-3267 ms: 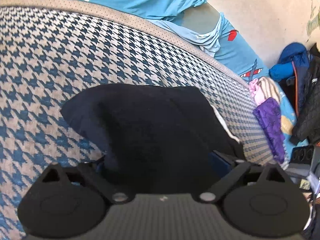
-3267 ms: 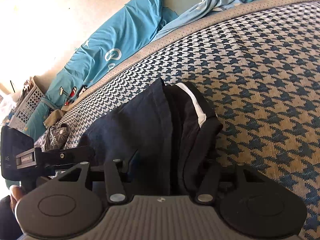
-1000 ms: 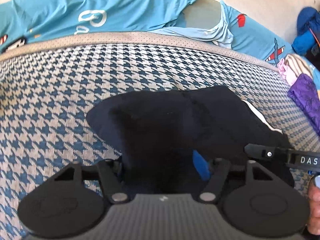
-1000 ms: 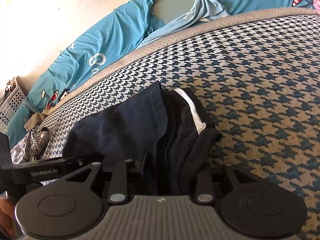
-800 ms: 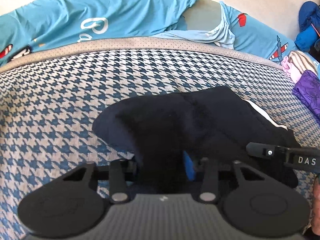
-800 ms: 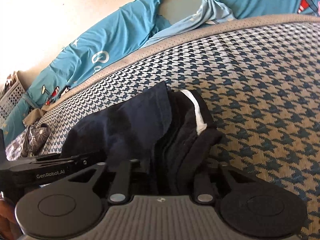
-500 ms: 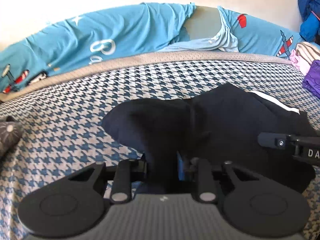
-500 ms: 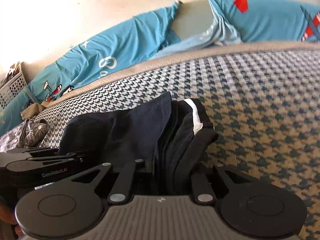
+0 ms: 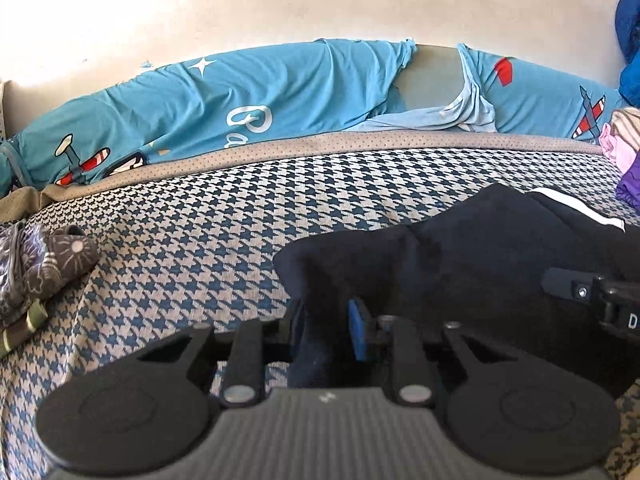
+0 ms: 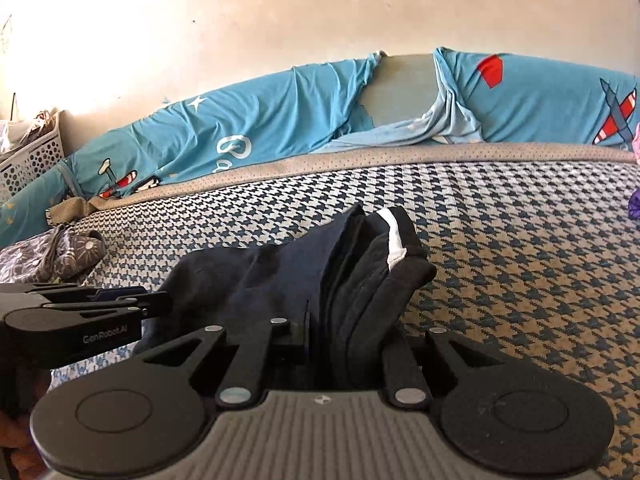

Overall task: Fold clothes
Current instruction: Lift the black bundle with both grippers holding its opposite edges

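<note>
The dark garment (image 9: 500,248) lies bunched on the houndstooth bed cover (image 9: 192,248), toward the near edge of the bed; a white stripe (image 10: 394,240) runs along one folded layer at its far end. The left gripper (image 9: 326,330) holds the garment's near left portion; its fingers (image 9: 357,330), one showing a blue pad, are drawn close and pinch a fold of dark cloth between them. The right gripper (image 10: 344,340) holds the near right portion; its fingers are mostly hidden by the cloth bundle, which fills the gap between them, so they are closed on the fabric. In the right wrist view the left gripper (image 10: 132,300) appears at the left edge, level with the cover and touching the garment's left side; in the left wrist view the right gripper (image 9: 580,292) appears at the right edge, against the same garment.

A blue printed sheet (image 9: 240,100) runs along the far edge of the bed, against the wall (image 9: 320,0); a grey patterned cloth (image 9: 44,264) lies at the left edge; purple and pink clothing (image 9: 628,168) lies at the right edge; a white perforated basket (image 10: 32,156) stands beyond the far left corner.
</note>
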Demonstrator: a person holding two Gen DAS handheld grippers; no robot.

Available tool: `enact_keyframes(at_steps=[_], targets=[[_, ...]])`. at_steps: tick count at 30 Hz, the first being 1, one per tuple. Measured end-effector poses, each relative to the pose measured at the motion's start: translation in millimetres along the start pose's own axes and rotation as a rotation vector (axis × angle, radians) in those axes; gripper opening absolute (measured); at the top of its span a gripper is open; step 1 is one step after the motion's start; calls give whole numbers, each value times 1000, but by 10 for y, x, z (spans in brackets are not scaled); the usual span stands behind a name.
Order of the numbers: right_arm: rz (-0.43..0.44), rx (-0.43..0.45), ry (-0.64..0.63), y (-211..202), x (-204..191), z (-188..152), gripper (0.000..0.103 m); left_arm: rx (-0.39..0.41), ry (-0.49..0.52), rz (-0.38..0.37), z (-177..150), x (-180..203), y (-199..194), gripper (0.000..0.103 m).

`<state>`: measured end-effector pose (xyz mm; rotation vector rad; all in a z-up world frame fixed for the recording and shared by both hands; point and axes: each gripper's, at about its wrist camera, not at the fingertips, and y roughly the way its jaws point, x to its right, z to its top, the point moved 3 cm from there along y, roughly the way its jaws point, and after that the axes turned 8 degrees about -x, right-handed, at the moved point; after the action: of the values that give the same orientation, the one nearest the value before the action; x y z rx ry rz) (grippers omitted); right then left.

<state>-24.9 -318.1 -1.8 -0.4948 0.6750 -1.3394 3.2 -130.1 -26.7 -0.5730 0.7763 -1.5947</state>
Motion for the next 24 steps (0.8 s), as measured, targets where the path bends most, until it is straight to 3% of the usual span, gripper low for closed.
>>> enact_keyframes(at_steps=[9, 13, 16, 19, 24], targets=[[-18, -2, 37, -102, 91, -56, 14, -69, -43, -77, -66, 8, 12, 25], [-40, -49, 98, -64, 248, -76, 14, -111, -83, -143, -37, -68, 117, 50], [-54, -58, 115, -75, 331, -102, 14, -138, -122, -208, -14, -133, 210, 56], [-66, -73, 134, -88, 400, -132, 14, -165, -162, -301, 21, -198, 319, 69], [-83, -90, 165, -86, 521, -146, 14, -207, -166, -433, 82, -218, 493, 75]])
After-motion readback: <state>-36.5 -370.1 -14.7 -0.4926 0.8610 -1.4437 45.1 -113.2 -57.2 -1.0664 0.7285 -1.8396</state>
